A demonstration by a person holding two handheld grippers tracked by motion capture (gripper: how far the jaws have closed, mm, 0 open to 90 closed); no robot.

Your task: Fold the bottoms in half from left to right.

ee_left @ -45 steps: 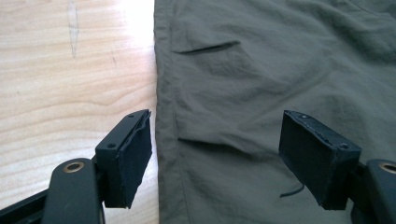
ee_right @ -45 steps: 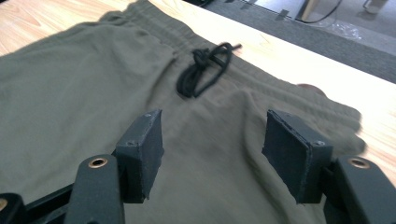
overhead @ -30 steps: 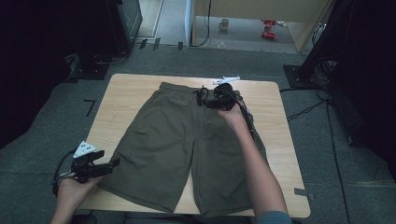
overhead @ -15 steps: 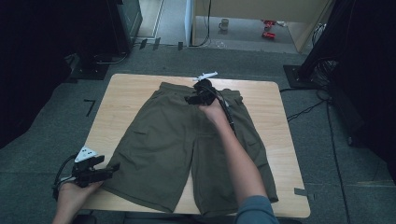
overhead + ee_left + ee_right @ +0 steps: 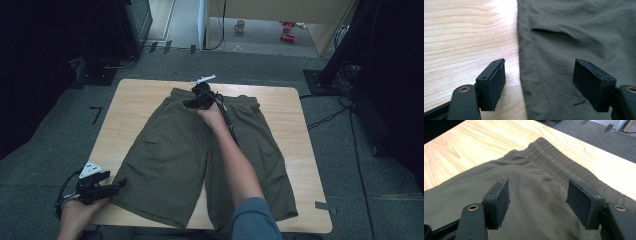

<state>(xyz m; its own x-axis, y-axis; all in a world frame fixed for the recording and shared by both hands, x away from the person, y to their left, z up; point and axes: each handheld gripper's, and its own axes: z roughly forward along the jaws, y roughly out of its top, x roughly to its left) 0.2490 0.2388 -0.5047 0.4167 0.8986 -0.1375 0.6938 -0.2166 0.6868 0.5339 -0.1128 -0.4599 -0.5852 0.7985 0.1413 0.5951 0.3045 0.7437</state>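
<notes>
Shorts [image 5: 200, 155] are lying flat and face up across the middle of the table [image 5: 125, 100], legs toward the person and waistband [image 5: 235, 97] toward the far edge, spread as if for folding. Nearest, the left gripper [image 5: 117, 185] is waiting at the outer hem corner of the left leg; in the left gripper view its jaws are standing wide apart, straddling the leg's side seam [image 5: 534, 65], one pad over bare wood and the other over cloth, pinching nothing. That placement looks chosen so a short push and a squeeze would catch the edge. Farther off, the right gripper [image 5: 192, 103] is reaching along the outstretched right forearm [image 5: 235, 160] to the waistband's left half. Its jaws have just been opening and are gaping over loose cloth below the elastic, with nothing clamped between them. Bare wood is lying open along both long sides and in a narrow strip beyond the waistband, so there is probably room to fold sideways, less room to drag the garment away.
</notes>
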